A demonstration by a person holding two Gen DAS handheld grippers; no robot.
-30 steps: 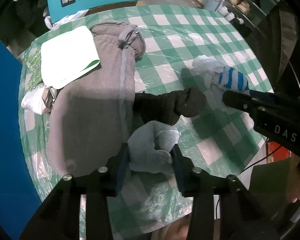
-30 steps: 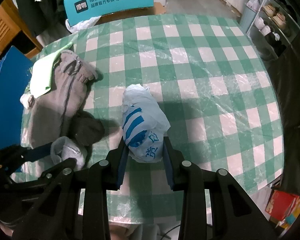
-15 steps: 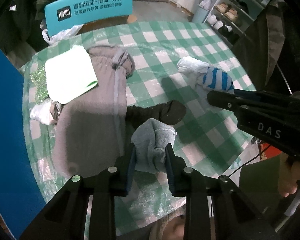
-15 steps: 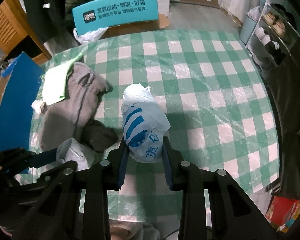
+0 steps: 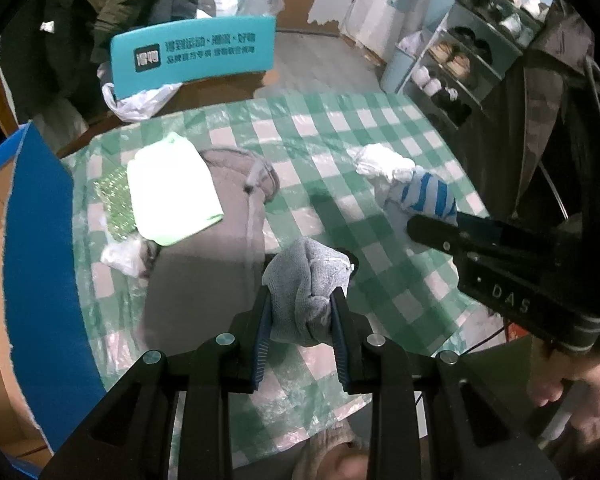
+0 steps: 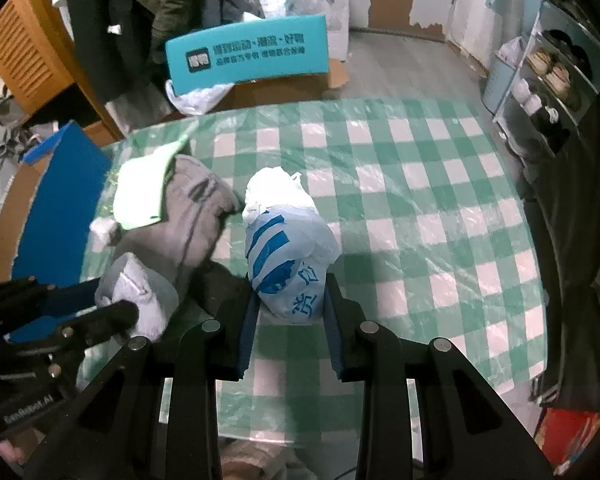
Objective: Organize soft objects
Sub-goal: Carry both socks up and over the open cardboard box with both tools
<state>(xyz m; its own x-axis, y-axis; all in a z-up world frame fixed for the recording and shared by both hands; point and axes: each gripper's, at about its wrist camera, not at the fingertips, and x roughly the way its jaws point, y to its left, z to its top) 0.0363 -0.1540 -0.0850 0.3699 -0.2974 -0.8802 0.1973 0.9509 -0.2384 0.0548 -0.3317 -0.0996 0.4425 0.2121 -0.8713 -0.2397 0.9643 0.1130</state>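
- Both claws have lifted off the worktop [image 6: 420, 208] since earlier.
- Left claw [image 5: 300, 312] clamps grey cloth [image 5: 306, 280].
- Right claw [image 6: 290, 304] grips plastic bag [image 6: 288, 248].

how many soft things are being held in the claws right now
2. A light grey bundled cloth sits pinched in the left claw; a white plastic bag with blue stripes is squeezed in the right claw. Others lie on the table.

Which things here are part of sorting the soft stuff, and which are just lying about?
In the job:
- left gripper, shut on the grey cloth bundle
- right gripper, shut on the blue-and-white plastic bag
- grey fleece garment
- pale green cloth
- blue cardboard box

Lying about:
- teal sign
- shoe rack
- checked tablecloth
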